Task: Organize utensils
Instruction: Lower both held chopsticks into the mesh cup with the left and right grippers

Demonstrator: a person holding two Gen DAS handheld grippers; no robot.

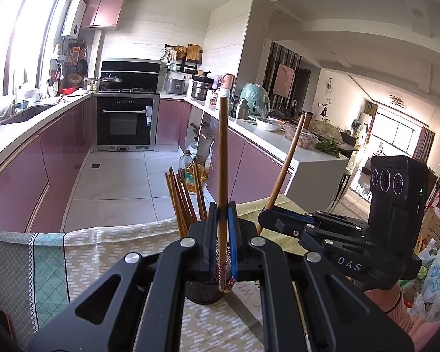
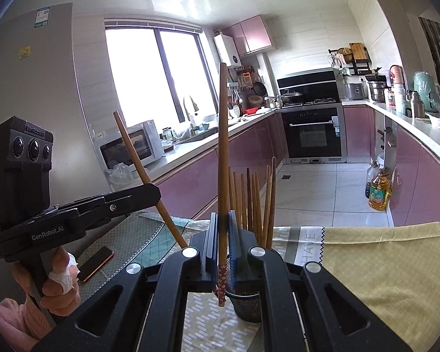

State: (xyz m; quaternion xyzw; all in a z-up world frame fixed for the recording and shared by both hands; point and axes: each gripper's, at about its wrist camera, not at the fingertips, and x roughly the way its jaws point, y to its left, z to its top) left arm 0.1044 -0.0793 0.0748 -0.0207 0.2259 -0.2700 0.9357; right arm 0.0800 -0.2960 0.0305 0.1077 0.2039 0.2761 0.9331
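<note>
Left wrist view: the left gripper (image 1: 223,234) sits at bottom centre, its jaws clamped on one wooden chopstick (image 1: 222,152) that stands almost upright, its patterned end hanging below the pads. Behind the jaws, a dark mesh holder (image 1: 202,292) stands on the table with a bundle of chopsticks (image 1: 184,202) fanning out of it. At the right of the frame the right gripper (image 1: 264,220) is closed on a second chopstick (image 1: 287,170), which leans toward the upper right.

The table is covered by a patterned cloth (image 1: 108,261) of pale brick-like marks, with a green diamond band at lower left. Beyond its edge the room is a kitchen: a light tiled floor (image 1: 117,182), pink cabinet fronts (image 1: 23,182) along both sides, a black oven (image 1: 125,123) at centre under a range hood, a bright window (image 1: 23,23) at upper left, and a cluttered white counter (image 1: 278,138) running toward the right. An oil bottle (image 1: 190,176) stands on the floor by the cabinets.

Right wrist view: a yellow cloth (image 2: 381,264) covers the table at lower right. A phone (image 2: 96,262) lies flat on the cloth at lower left, near the hand (image 2: 55,287) holding the left gripper's handle. A microwave (image 2: 132,146) sits on the counter at left, beside a grey refrigerator (image 2: 29,73).
</note>
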